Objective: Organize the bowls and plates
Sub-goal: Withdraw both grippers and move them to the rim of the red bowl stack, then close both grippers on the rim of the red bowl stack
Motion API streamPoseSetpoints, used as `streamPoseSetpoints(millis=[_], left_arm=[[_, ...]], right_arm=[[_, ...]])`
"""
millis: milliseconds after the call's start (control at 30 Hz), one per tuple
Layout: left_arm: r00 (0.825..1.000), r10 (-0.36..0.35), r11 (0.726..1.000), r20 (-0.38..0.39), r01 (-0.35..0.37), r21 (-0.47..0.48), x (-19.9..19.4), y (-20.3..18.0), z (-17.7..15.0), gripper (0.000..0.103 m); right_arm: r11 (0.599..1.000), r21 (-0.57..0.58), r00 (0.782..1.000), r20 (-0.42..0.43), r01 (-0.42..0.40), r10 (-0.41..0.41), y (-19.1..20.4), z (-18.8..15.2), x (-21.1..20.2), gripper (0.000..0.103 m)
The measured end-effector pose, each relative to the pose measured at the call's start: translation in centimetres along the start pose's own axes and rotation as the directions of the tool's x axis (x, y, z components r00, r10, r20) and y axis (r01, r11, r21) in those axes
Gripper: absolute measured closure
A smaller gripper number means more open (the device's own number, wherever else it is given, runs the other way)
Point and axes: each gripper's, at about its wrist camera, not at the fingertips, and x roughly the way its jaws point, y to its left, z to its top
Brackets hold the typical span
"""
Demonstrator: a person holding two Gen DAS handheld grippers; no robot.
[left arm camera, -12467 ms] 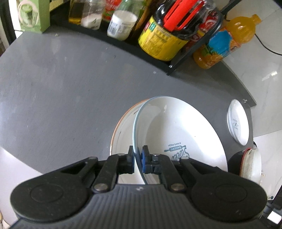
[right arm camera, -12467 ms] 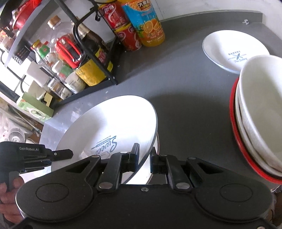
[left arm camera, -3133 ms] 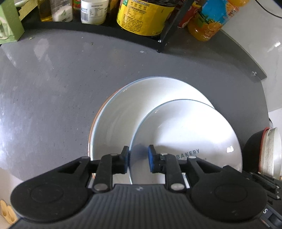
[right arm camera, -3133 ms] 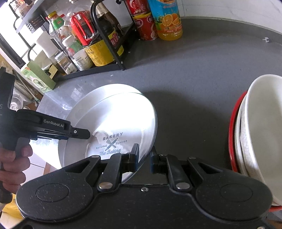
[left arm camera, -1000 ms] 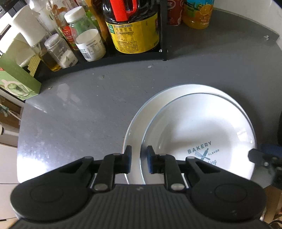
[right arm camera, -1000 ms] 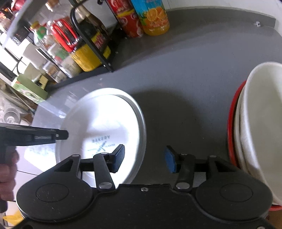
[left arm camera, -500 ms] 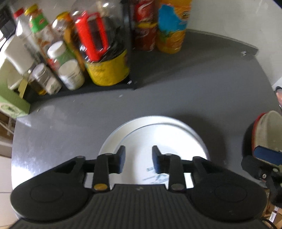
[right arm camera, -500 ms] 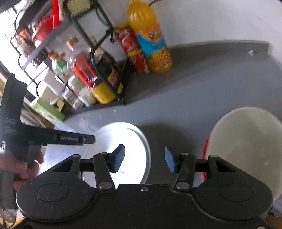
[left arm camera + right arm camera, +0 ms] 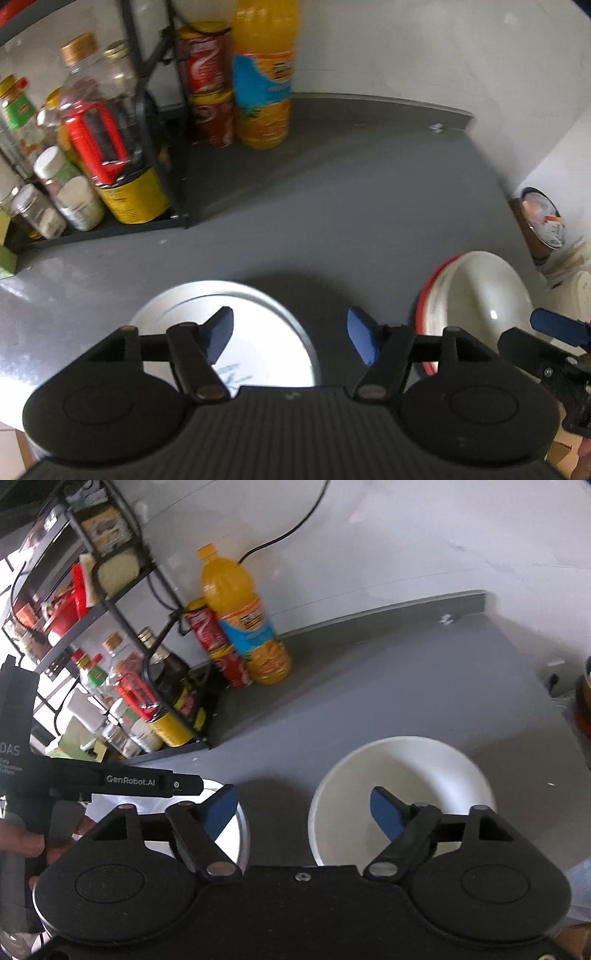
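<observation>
Both hand-held grippers, left point(image 9: 290, 341) and right point(image 9: 304, 812), just opened and empty, hover above stiff, breakable stacked plates point(image 9: 258, 314) and bowls point(image 9: 402, 771), best gripped by their rims.

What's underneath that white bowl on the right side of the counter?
Under the white bowl, the rims of other white dishes show, stacked on a red-rimmed one. How many there are cannot be told; the bowl covers the rest.
</observation>
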Motion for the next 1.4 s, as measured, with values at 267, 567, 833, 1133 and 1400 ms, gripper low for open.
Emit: streamPoseSetpoints(millis=[267,567,833,1133,1400], left_arm=[[0.999,-0.045,0.999,-0.008,0.045,0.017,0.3,-3.7,-0.4,0.025],[0.996,-0.077,0.997,-0.038,0.077,-0.016,1.7,-6.8,-1.3,0.024],[0.992,-0.111,0.989,-0.068,0.103,-0.106,4.0,-8.0,-2.1,0.024],[0.99,-0.113,0.985,-0.086,0.1,-0.142,6.3,-9.2,-2.8,0.027],[0.988,-0.132,0.975,-0.08,0.115,-0.192,8.2,-10.2,-3.2,0.043]], right_arm=[[0.999,0.026,0.999,-0.004,0.046,-0.046,-3.1,-0.7,-1.5,0.006],[0.991,0.098,0.996,-0.032,0.087,-0.084,-7.3,-2.1,-2.3,0.003],[0.976,0.187,0.993,-0.061,0.109,-0.099,-11.0,-3.9,-1.5,0.011],[0.96,0.272,0.995,-0.095,0.065,-0.04,-13.3,-4.7,0.8,0.027],[0.964,0.258,0.989,-0.143,0.071,-0.035,-14.2,-4.6,3.2,0.047]])
